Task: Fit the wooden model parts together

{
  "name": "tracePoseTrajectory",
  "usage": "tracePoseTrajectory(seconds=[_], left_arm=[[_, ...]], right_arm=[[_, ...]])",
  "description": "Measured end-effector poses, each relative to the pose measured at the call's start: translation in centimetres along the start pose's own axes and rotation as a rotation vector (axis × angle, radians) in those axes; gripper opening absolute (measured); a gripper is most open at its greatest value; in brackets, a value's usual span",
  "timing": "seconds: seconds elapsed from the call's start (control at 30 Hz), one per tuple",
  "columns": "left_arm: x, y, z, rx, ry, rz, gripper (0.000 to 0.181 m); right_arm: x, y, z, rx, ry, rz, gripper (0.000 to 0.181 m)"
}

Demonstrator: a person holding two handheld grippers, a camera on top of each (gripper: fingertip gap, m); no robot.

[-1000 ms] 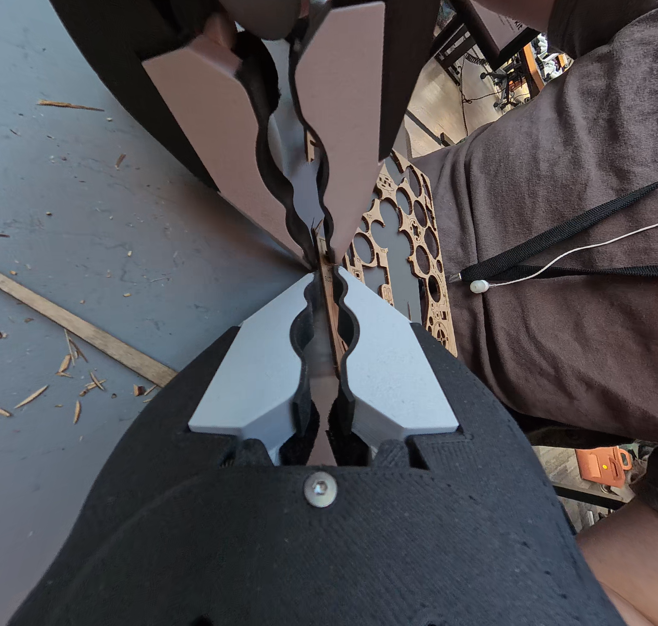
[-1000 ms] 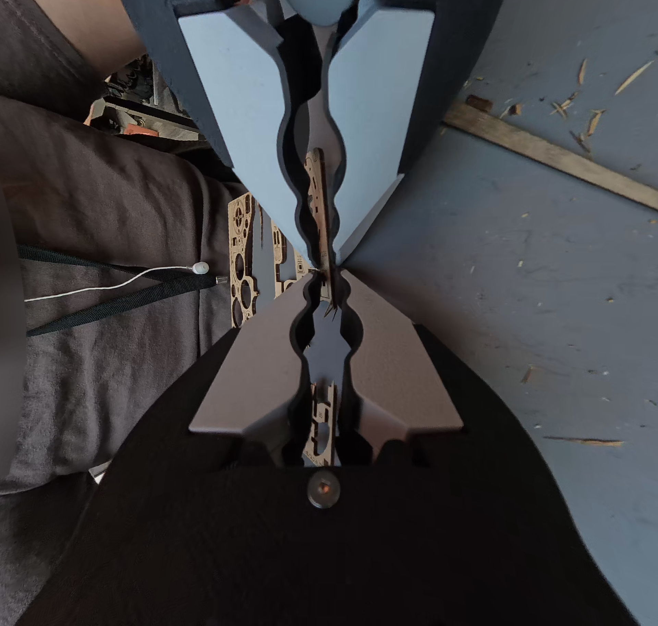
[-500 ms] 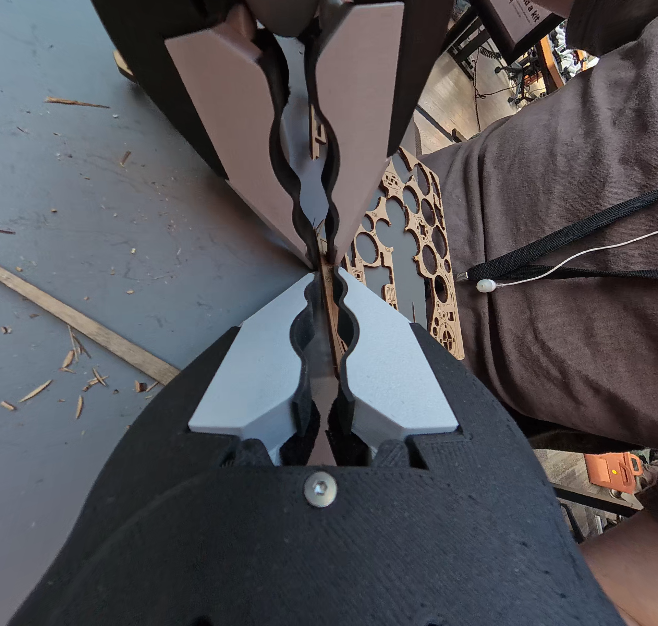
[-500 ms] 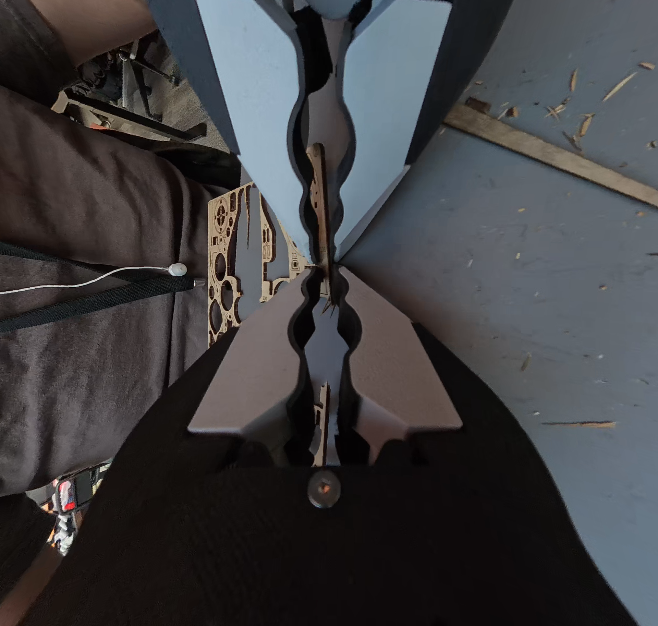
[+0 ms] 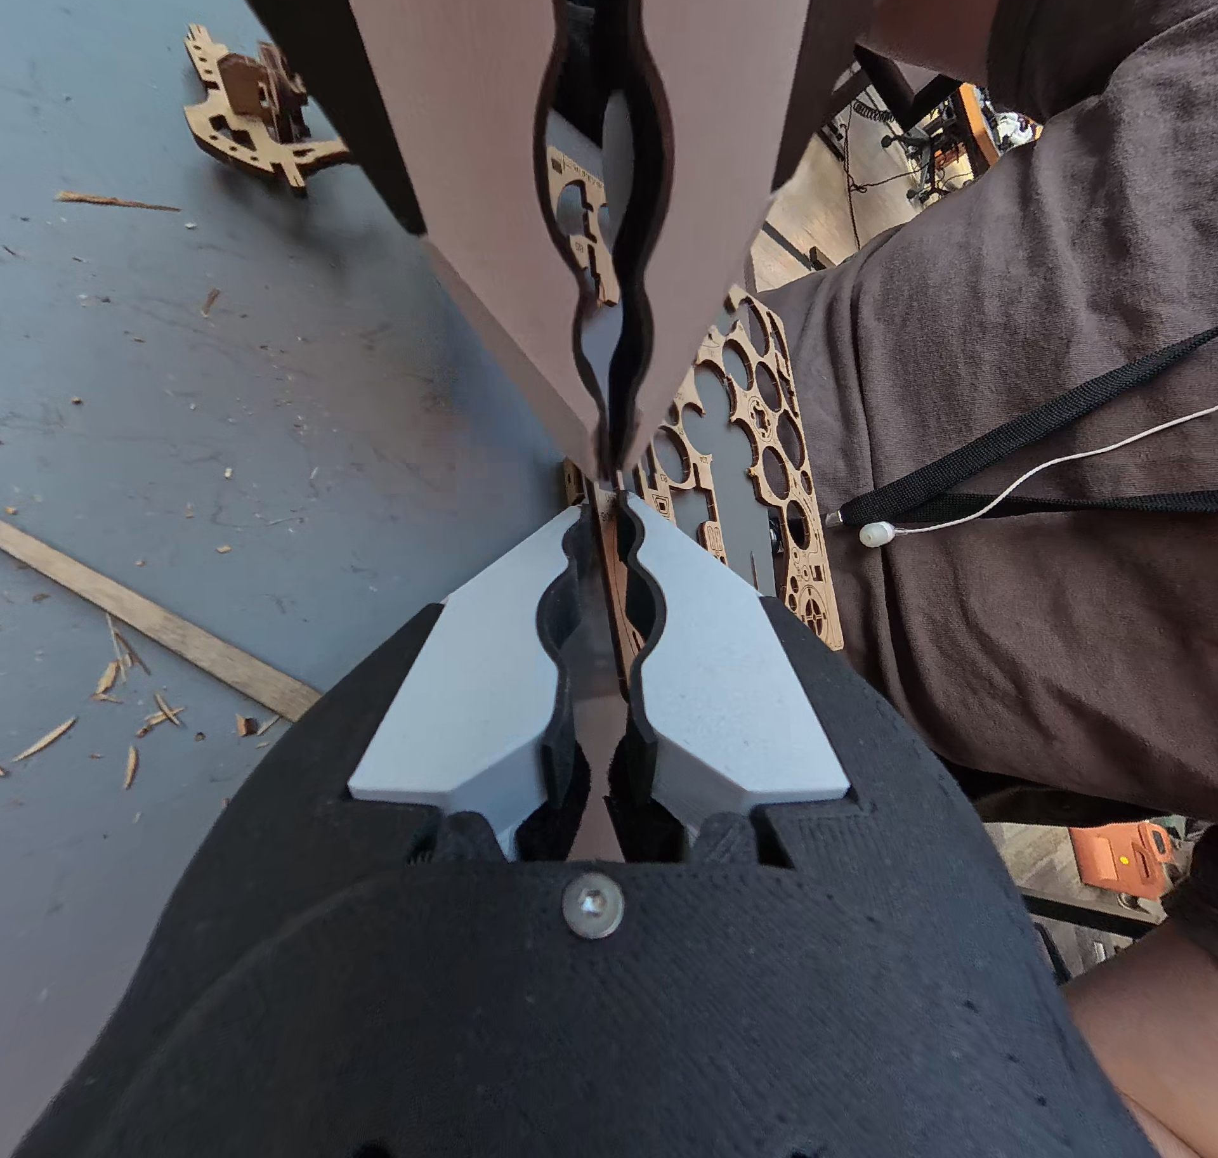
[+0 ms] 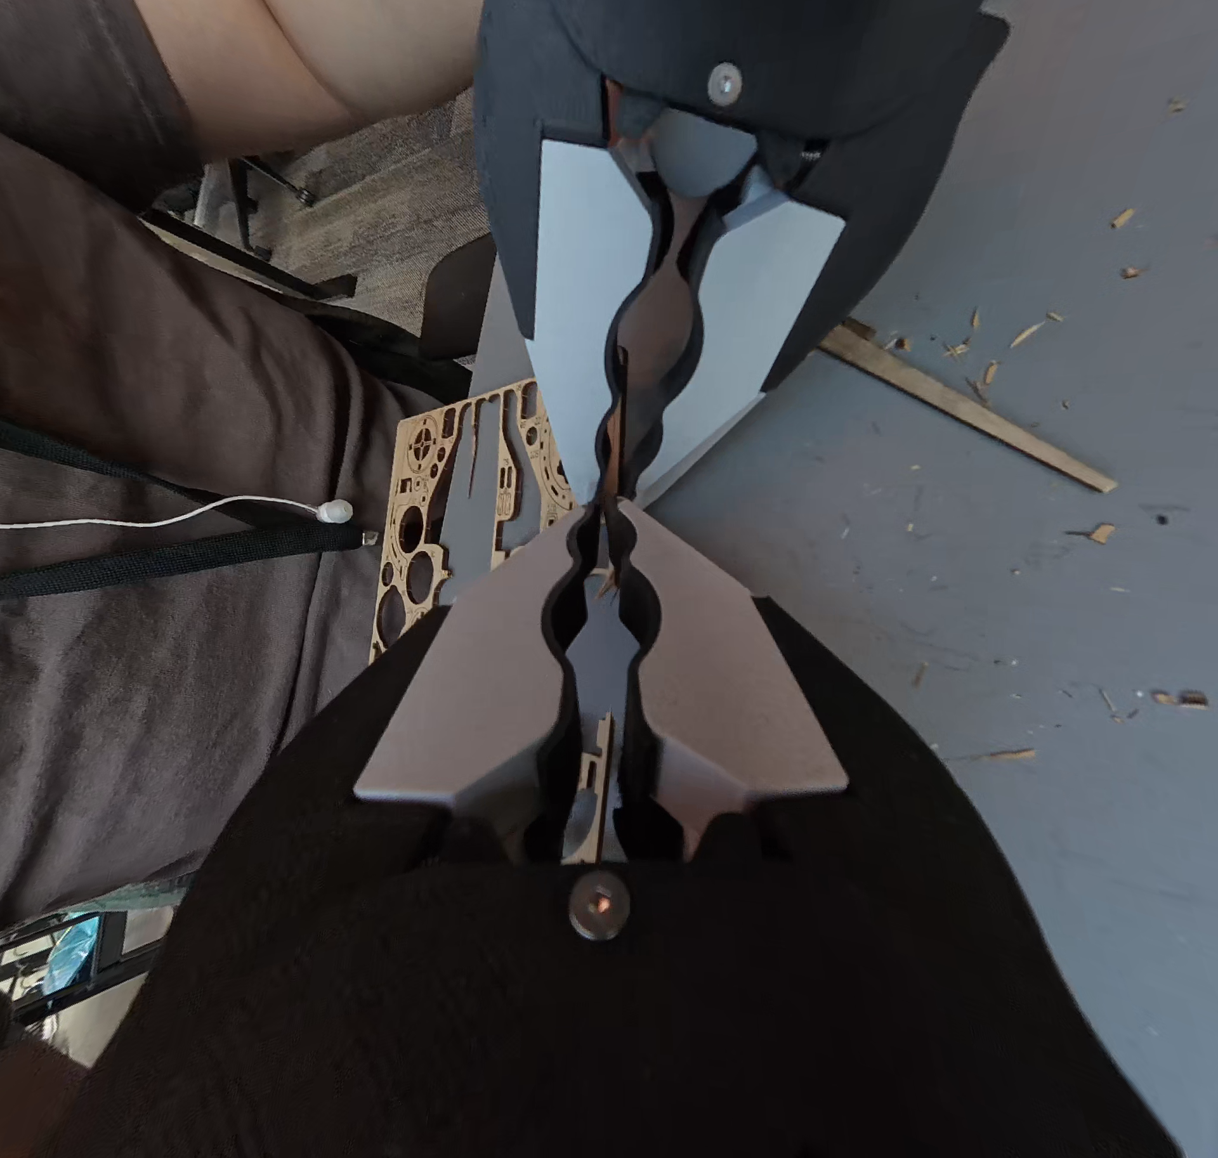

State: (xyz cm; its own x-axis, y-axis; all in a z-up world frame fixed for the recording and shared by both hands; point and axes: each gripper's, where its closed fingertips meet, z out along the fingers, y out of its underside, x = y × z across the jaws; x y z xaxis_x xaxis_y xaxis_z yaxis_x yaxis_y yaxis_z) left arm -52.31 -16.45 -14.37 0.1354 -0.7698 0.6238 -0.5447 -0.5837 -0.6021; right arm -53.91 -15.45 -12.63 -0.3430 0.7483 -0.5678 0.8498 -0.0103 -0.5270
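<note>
1. Grey table point(image 5: 217, 415) fills the 9 o'clock side of the left wrist view, littered with wood splinters and a loose wooden strip point(image 5: 158, 625).
2. At 3 o'clock a cut-out plywood sheet point(image 5: 758, 467) lies flat at the table edge, against the person's dark shirt point(image 5: 988, 401).
3. A half-built wooden assembly point(image 5: 254, 108) sits well apart at 10 o'clock.
4. The left tongs point(image 5: 609, 507) are clamped on a thin wooden part point(image 5: 616, 579), held edge-on.
5. The right tongs point(image 6: 606, 520) meet them tip to tip; they look closed on something thin, seemingly a sliver of wood point(image 6: 609, 583), though what they pinch is not clear.
6. Judgement: this is the mating step. Keep both tongs in one line, so the thin part slides straight in rather than bending; press gently, since such thin ply would likely splinter under twist.
</note>
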Motion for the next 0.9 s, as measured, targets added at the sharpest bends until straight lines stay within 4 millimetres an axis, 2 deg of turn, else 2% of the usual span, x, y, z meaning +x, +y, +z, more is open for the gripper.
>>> tracePoseTrajectory(seconds=[0.1, 0.23, 0.33, 0.5, 0.63, 0.73, 0.9], left_arm=[[0.1, 0.0, 0.0, 0.001, 0.0, 0.007, 0.004], [0.5, -0.4, -0.4, 0.016, 0.008, 0.017, 0.004], [1.1, -0.1, -1.0, -0.014, 0.0, 0.018, 0.004], [1.3, 0.2, -1.8, -0.051, -0.031, 0.024, 0.004], [1.2, 0.5, -2.1, -0.062, -0.032, 0.006, 0.004], [1.1, 0.7, -2.4, -0.082, -0.039, 0.0, 0.004], [1.5, 0.6, -3.6, -0.127, -0.053, 0.001, 0.003]], right_arm=[[0.9, 1.1, -0.5, -0.054, 0.063, 0.01, 0.002], [0.3, 1.3, -0.1, -0.032, 0.039, 0.019, 0.003], [1.3, 1.3, -0.3, -0.002, 0.126, -0.029, 0.004], [1.9, 1.5, -0.1, 0.025, 0.293, -0.15, 0.02], [2.2, 1.7, 0.1, 0.032, 0.357, -0.186, 0.02], [1.7, 1.1, -0.6, 0.11, 0.321, -0.15, 0.02], [-0.1, 0.0, -3.1, 0.272, 0.206, -0.102, 0.02]])
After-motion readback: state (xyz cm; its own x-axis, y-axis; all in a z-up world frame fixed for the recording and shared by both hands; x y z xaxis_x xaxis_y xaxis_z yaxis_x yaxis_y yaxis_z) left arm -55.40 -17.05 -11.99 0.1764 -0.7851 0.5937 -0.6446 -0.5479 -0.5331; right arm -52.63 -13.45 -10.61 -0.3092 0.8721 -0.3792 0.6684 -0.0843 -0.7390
